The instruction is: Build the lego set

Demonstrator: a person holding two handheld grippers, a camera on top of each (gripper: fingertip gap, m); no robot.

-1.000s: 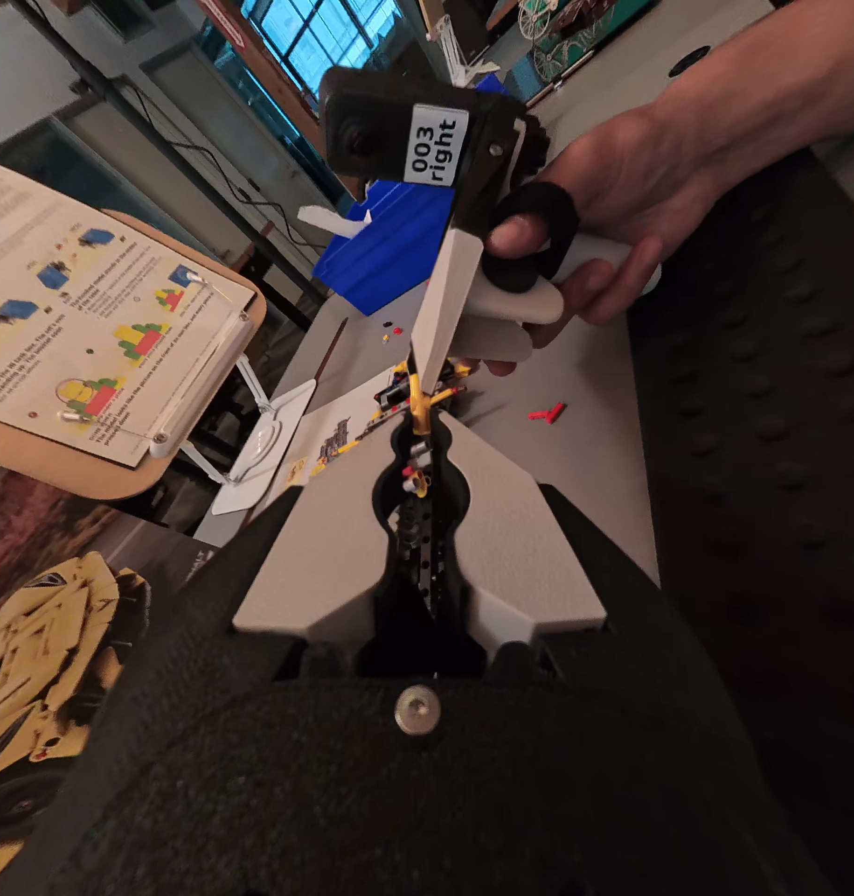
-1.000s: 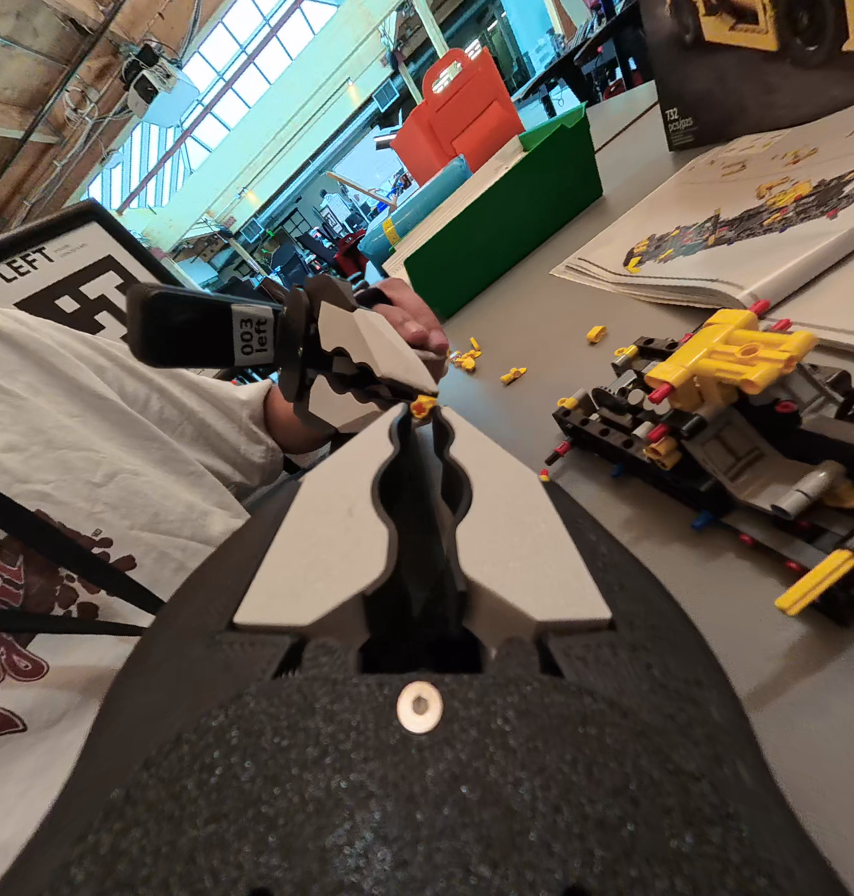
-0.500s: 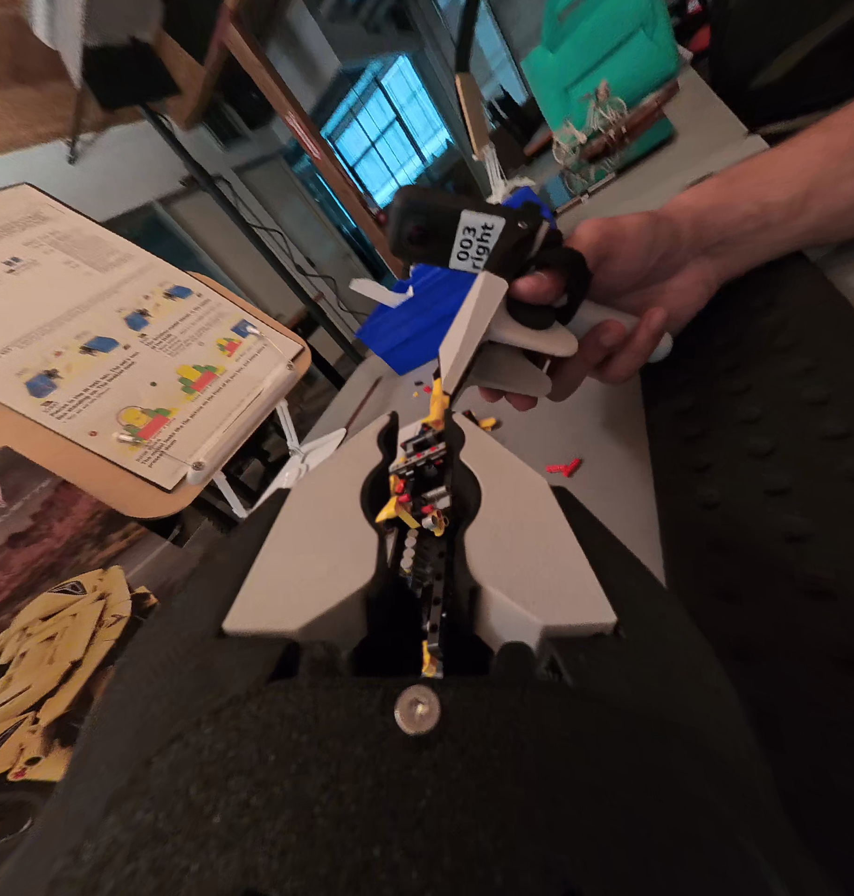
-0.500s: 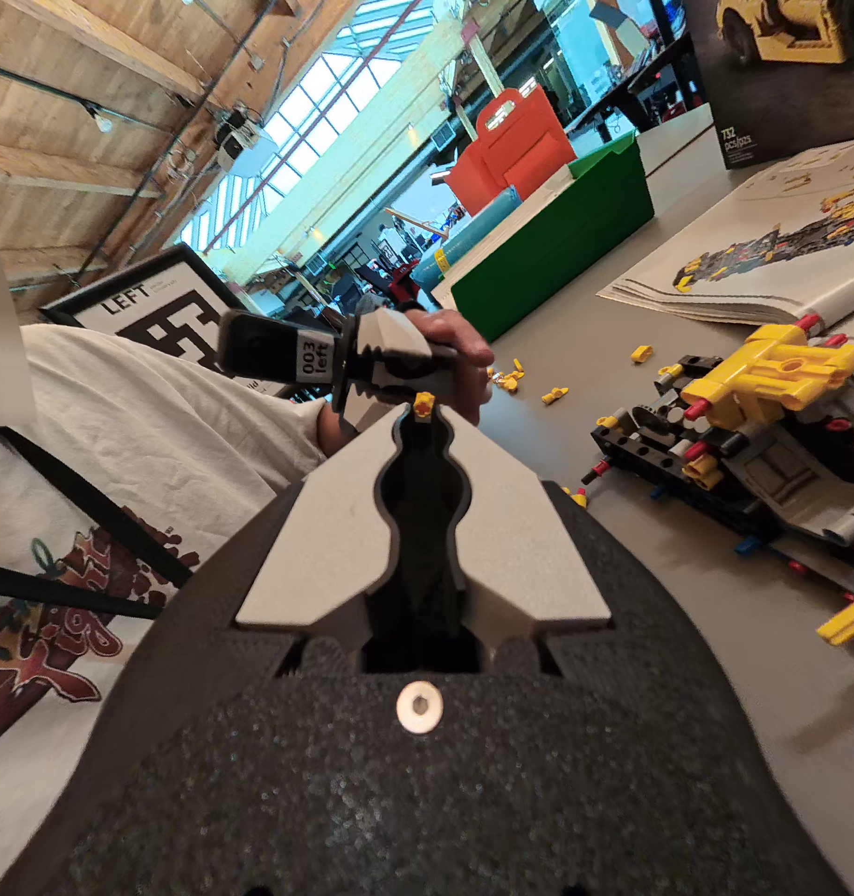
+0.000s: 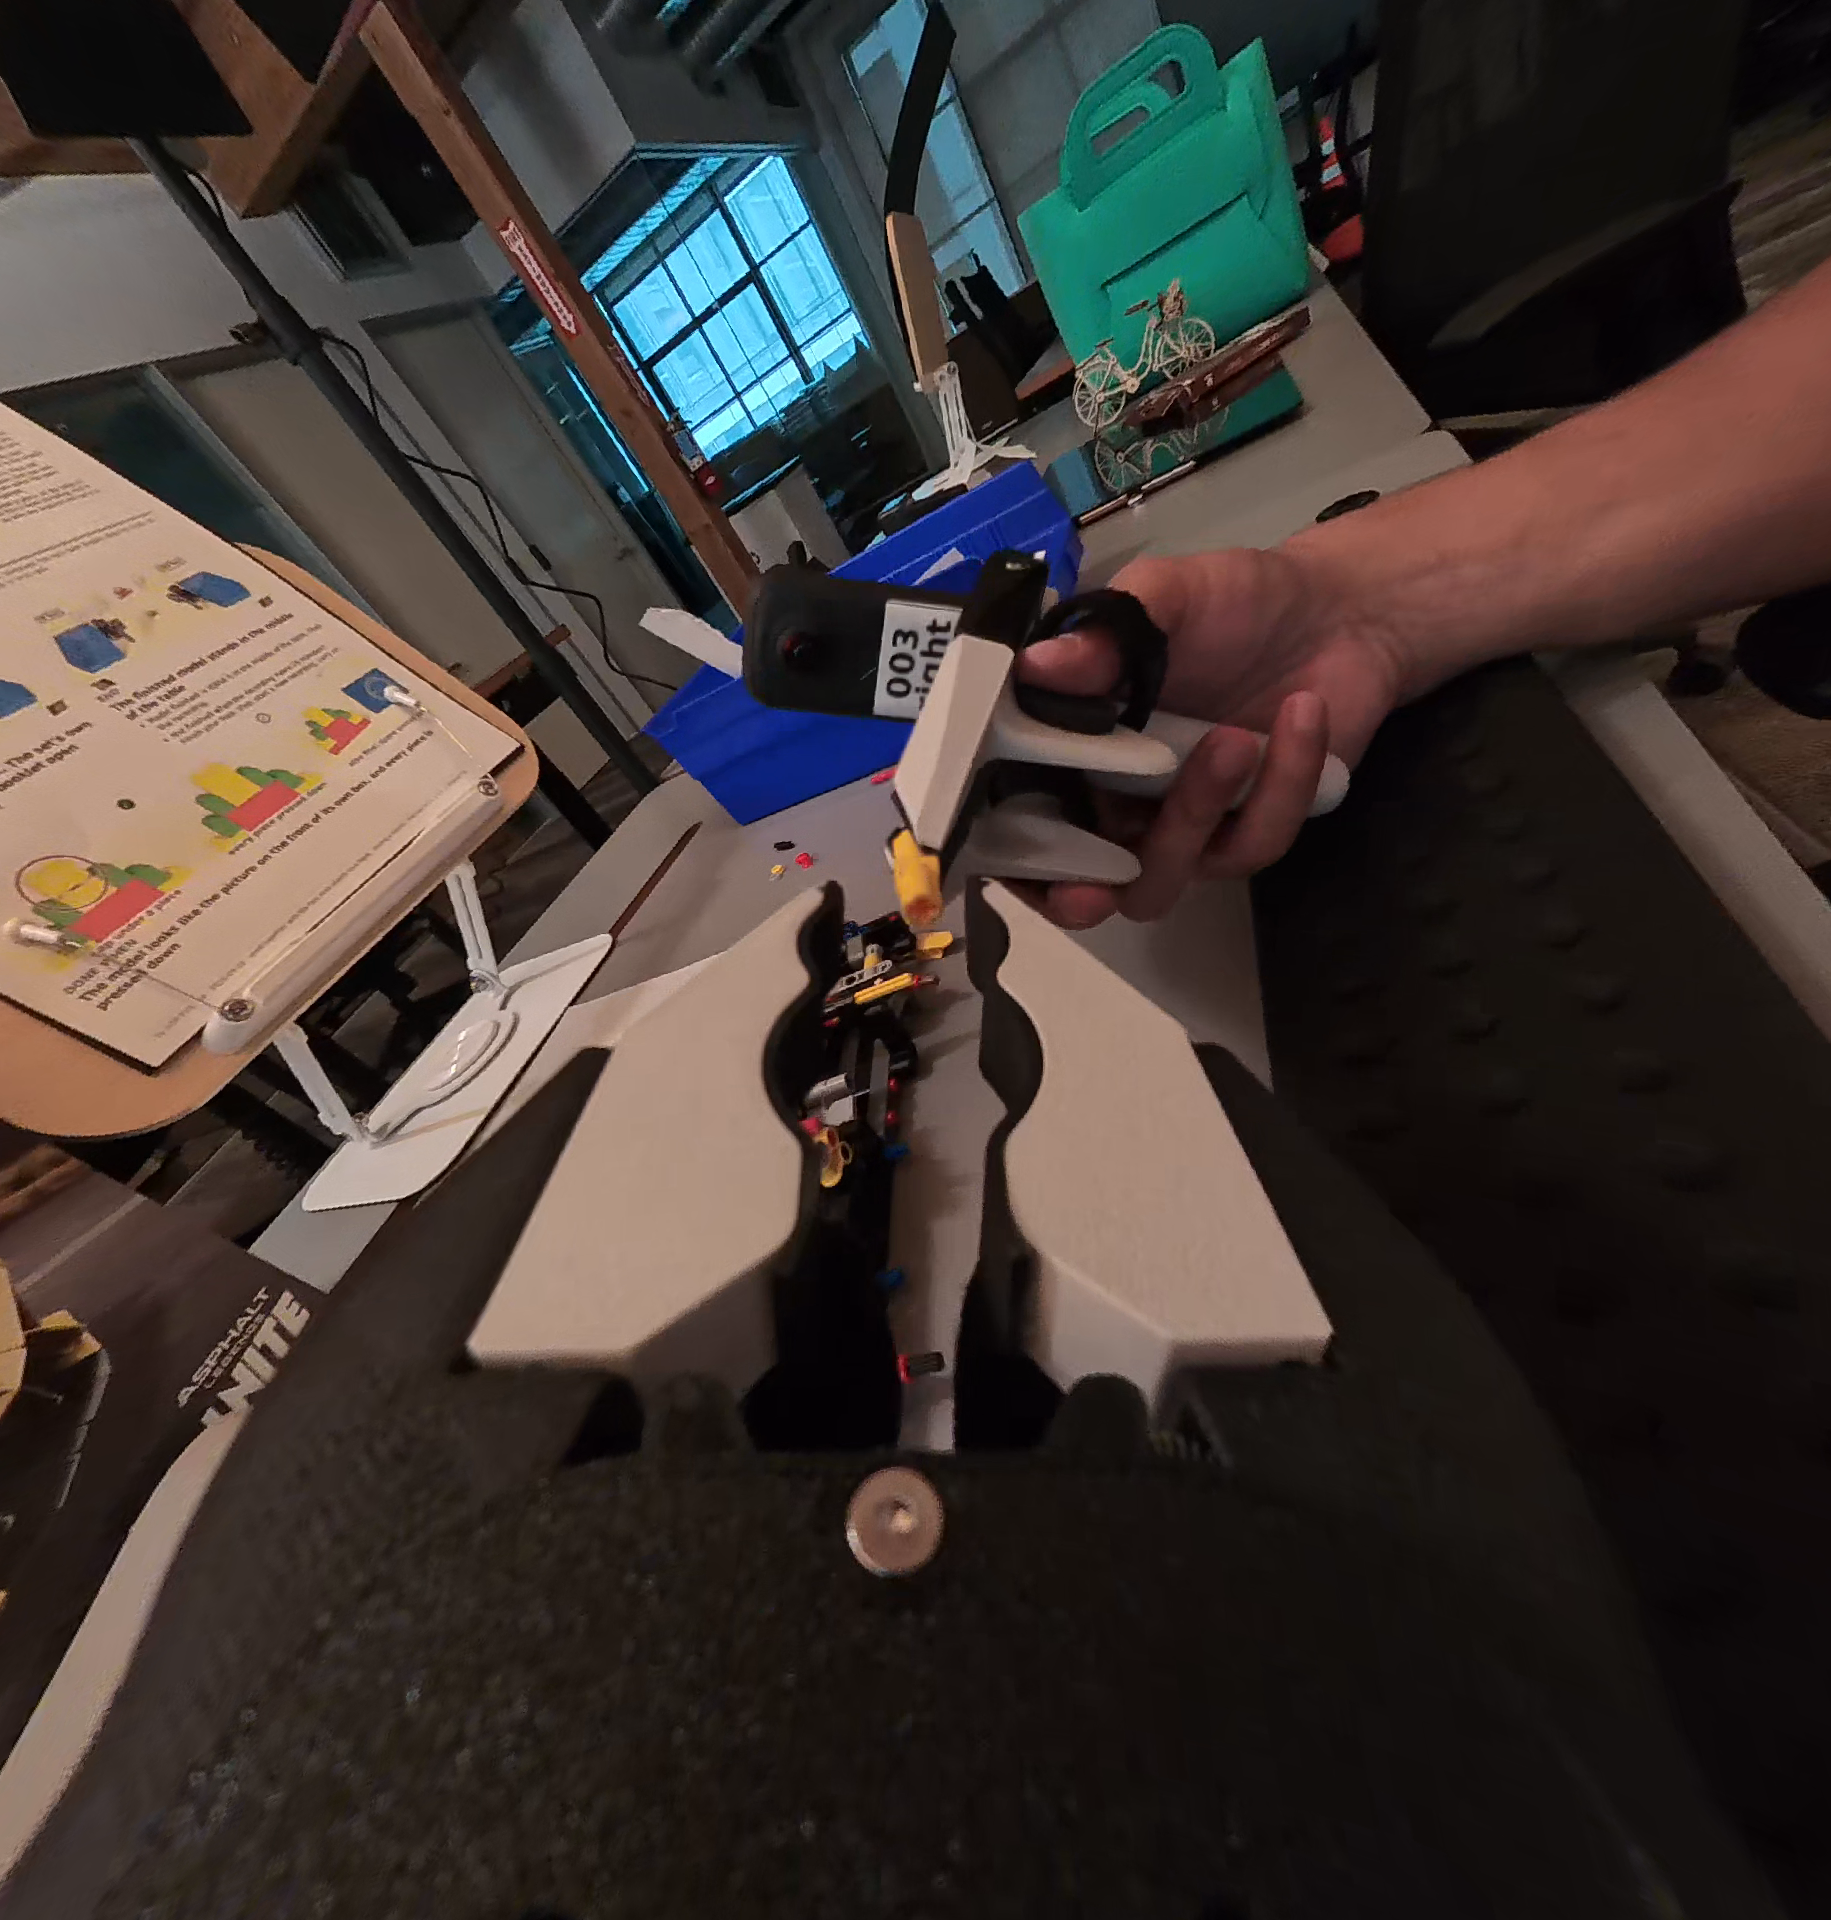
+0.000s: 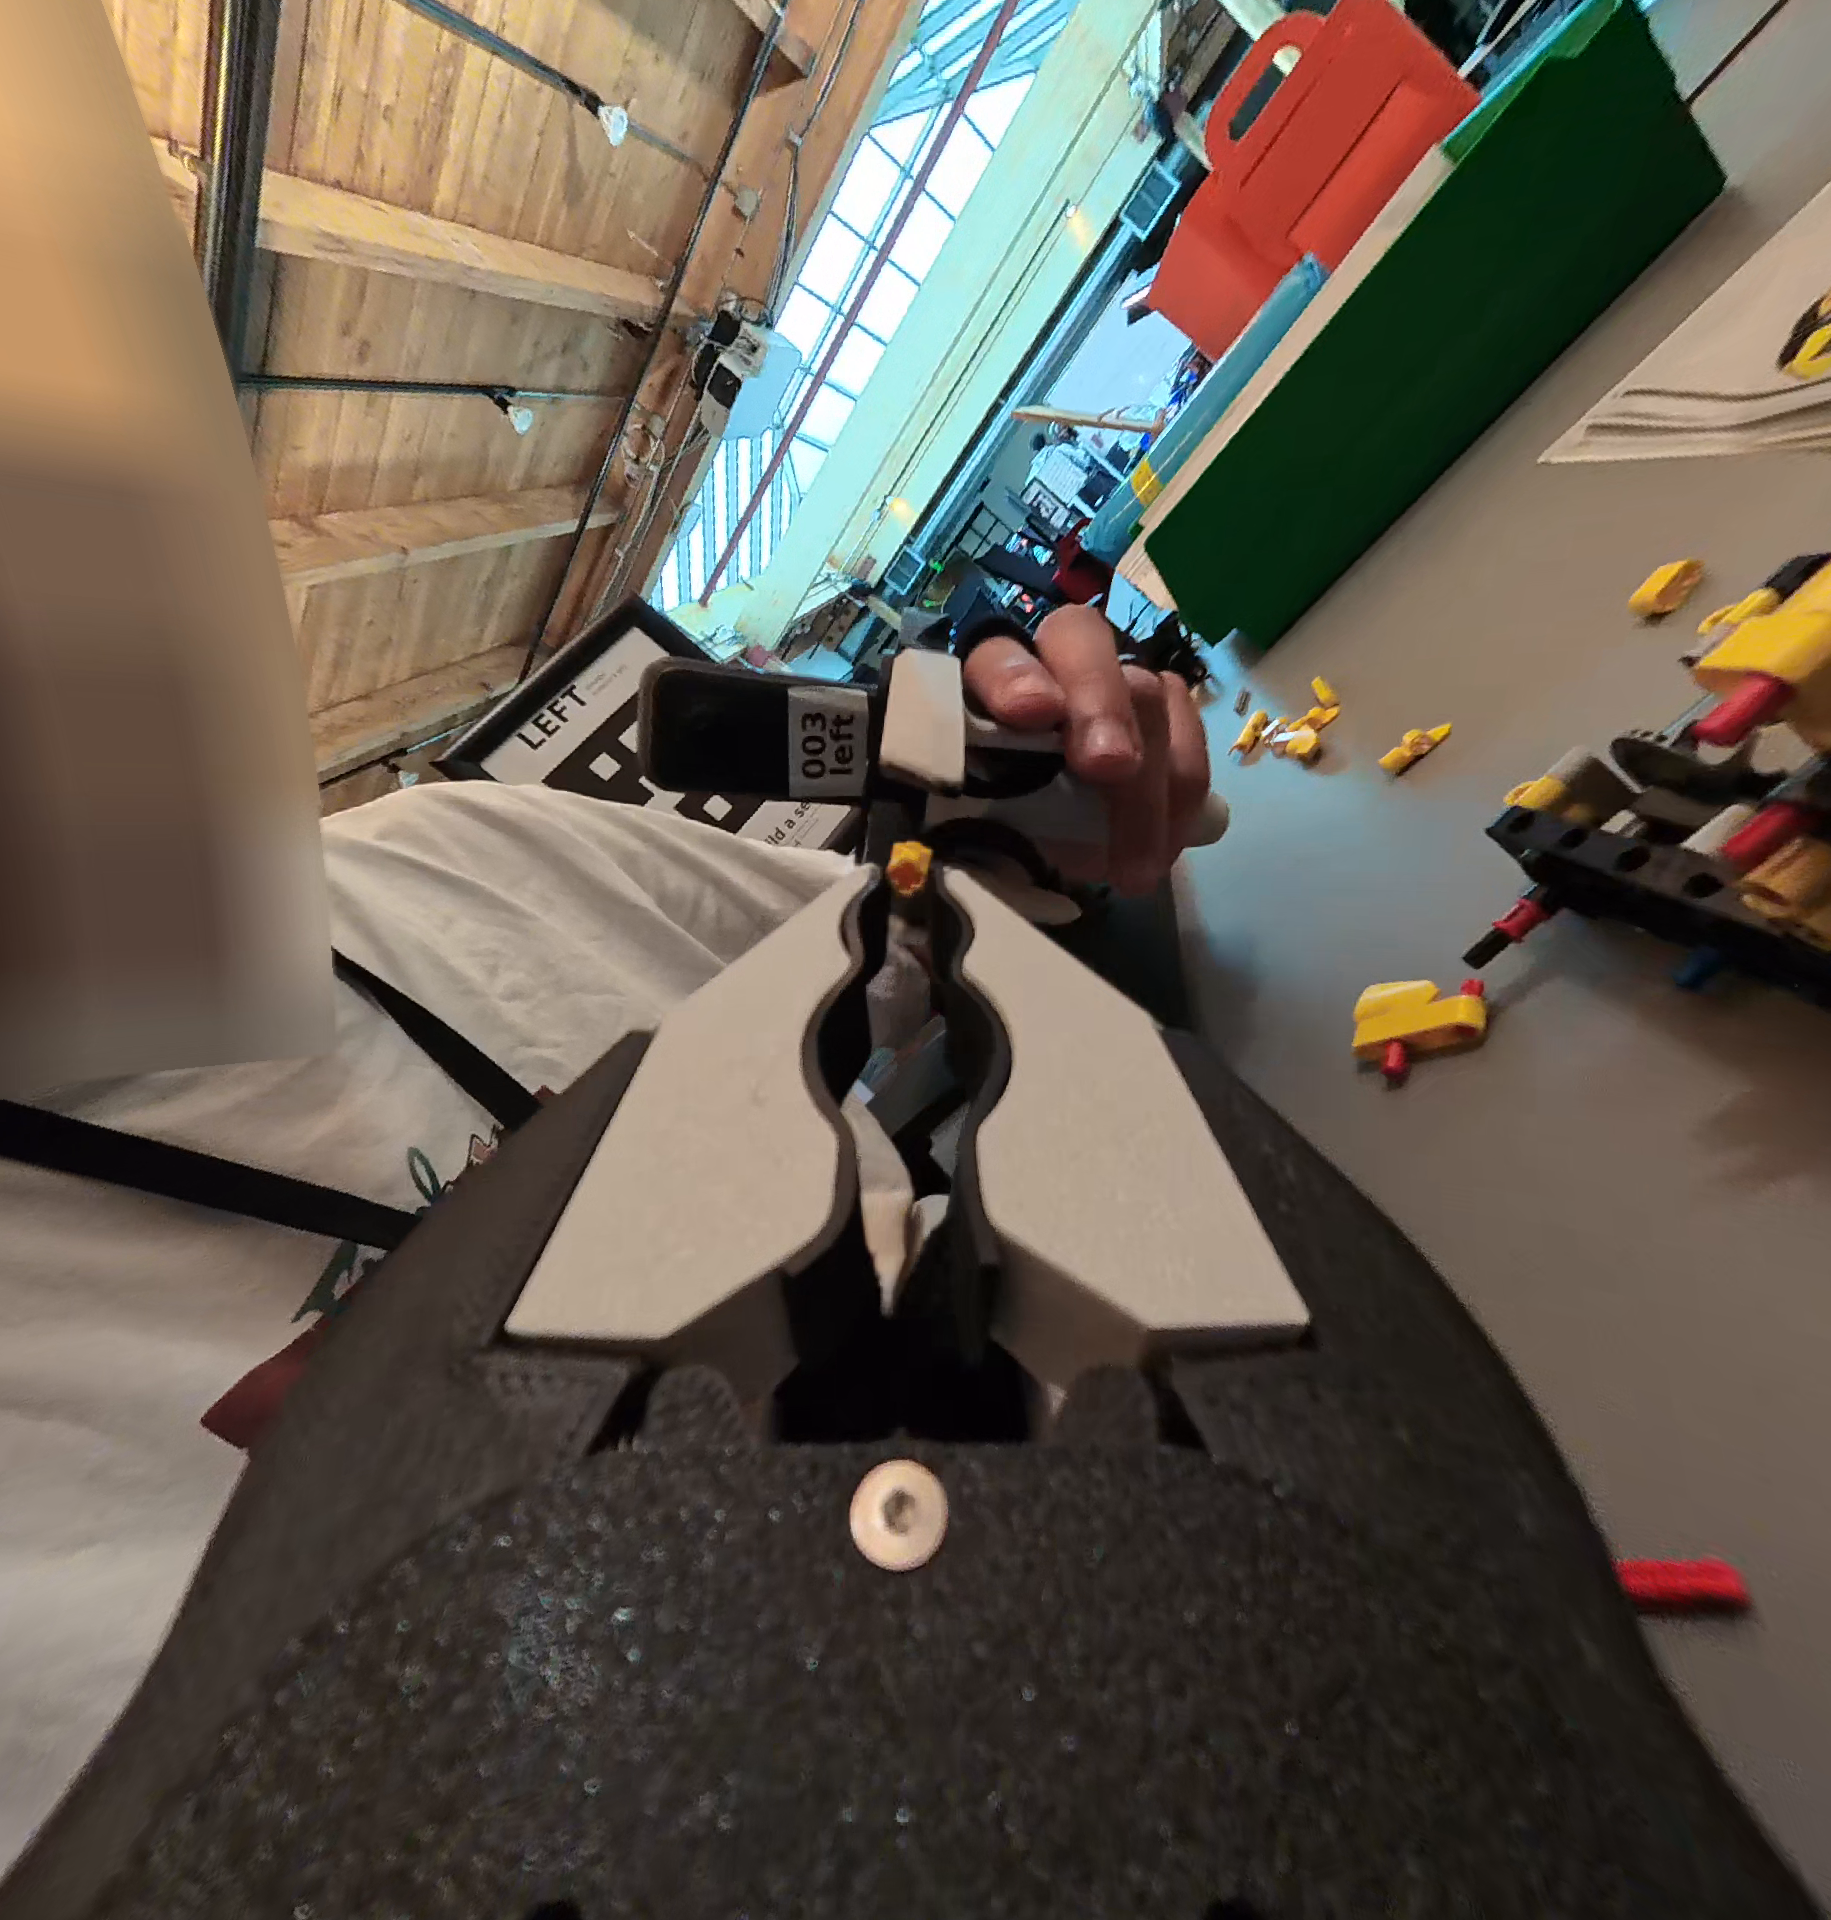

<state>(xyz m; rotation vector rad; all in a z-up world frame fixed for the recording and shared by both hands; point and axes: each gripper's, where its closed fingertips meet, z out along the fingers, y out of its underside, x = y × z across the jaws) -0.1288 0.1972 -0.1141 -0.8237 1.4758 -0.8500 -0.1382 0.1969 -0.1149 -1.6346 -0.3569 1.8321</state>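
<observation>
Grey worktable [image 6: 1410, 1195], half-built black-and-yellow lego chassis [image 6: 1721, 831] at three o'clock.
Right gripper [image 6: 909, 883] pinches a small yellow peg [image 6: 909, 864], lifted clear for fitting; left gripper [image 5: 895, 904] hangs spread, empty.

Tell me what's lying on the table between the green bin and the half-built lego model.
A few loose yellow pieces lie on the table between the green bin and the half-built lego model, as the right wrist view shows.

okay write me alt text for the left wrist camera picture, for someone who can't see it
The left gripper, its fingers apart and empty, points along a grey table at a black and yellow lego model. Just beyond its tips, the right gripper, held in a hand, pinches a small yellow piece. An instruction board stands at left.
</observation>
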